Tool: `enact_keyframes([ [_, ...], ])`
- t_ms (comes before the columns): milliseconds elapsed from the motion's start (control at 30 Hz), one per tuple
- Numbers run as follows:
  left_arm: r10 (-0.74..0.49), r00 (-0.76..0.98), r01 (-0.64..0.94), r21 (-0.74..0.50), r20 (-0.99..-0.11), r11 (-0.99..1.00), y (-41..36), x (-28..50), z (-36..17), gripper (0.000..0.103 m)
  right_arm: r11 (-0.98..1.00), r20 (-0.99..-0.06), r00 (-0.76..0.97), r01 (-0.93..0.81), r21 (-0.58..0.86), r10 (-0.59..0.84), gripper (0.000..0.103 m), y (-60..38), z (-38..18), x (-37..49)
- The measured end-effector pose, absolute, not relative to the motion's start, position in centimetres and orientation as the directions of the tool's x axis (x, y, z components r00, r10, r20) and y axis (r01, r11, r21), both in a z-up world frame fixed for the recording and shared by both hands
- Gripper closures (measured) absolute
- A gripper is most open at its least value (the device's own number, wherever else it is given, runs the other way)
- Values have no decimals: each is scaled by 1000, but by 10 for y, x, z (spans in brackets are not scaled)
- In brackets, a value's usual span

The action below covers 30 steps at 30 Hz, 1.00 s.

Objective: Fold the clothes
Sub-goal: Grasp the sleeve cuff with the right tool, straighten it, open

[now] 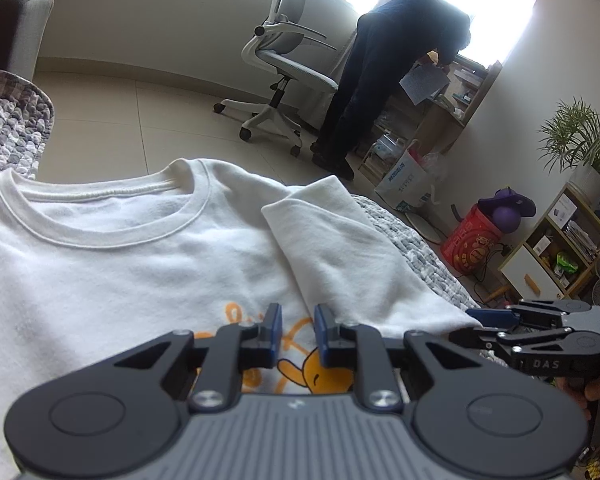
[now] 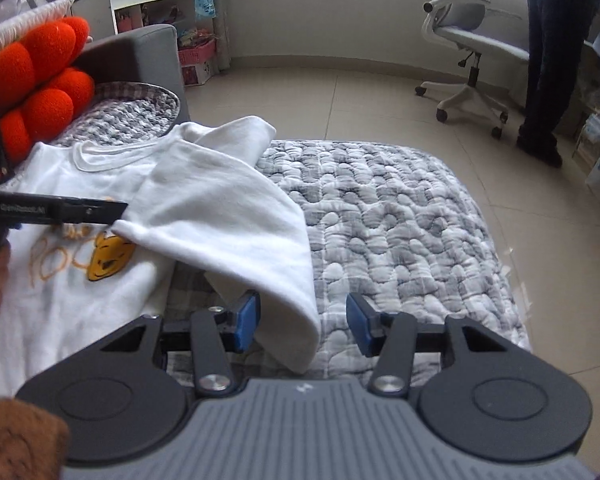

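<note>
A white T-shirt (image 1: 100, 264) with an orange bear print (image 2: 110, 254) lies front up on a grey quilted cover (image 2: 400, 220). Its side panel and sleeve (image 2: 224, 208) are folded in over the front. My left gripper (image 1: 298, 330) hovers low over the print, jaws a narrow gap apart with no cloth pinched; from the right wrist view its tip (image 2: 120, 210) is at the folded sleeve's edge. My right gripper (image 2: 303, 322) is open at the shirt's side, and the folded edge (image 2: 296, 320) hangs loose between its pads. It also shows in the left wrist view (image 1: 472, 326).
An orange knotted cushion (image 2: 40, 80) lies beyond the collar by a grey sofa arm (image 2: 140, 56). On the tiled floor a person (image 1: 380, 80) stands bent by a white office chair (image 1: 284, 64). A red bucket (image 1: 472, 240), shelf (image 1: 560, 248) and plant (image 1: 576, 136) stand at the right.
</note>
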<state>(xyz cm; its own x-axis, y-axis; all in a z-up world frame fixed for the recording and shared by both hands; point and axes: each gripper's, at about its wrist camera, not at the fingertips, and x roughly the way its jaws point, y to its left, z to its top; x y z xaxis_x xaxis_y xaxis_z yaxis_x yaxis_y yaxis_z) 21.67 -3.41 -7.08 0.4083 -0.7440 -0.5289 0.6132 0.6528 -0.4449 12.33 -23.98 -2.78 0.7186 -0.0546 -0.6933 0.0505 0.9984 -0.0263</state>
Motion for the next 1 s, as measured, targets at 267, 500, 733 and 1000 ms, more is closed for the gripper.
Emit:
enact_keyframes([
  [267, -745, 407, 615, -445, -528, 651, -33, 217, -72, 84, 967, -604, 770, 64, -247, -206, 95, -237, -22, 135],
  [500, -746, 407, 615, -446, -527, 650, -31, 216, -73, 84, 860, -395, 819, 213, -463, -416, 96, -252, -2, 139],
  [733, -747, 405, 615, -447, -527, 650, -31, 216, -73, 84, 927, -509, 802, 137, -350, -311, 96, -260, -17, 136],
  [1000, -746, 405, 617, -444, -529, 650, -32, 216, -72, 84, 979, -683, 720, -24, -200, -122, 88, -246, -30, 132],
])
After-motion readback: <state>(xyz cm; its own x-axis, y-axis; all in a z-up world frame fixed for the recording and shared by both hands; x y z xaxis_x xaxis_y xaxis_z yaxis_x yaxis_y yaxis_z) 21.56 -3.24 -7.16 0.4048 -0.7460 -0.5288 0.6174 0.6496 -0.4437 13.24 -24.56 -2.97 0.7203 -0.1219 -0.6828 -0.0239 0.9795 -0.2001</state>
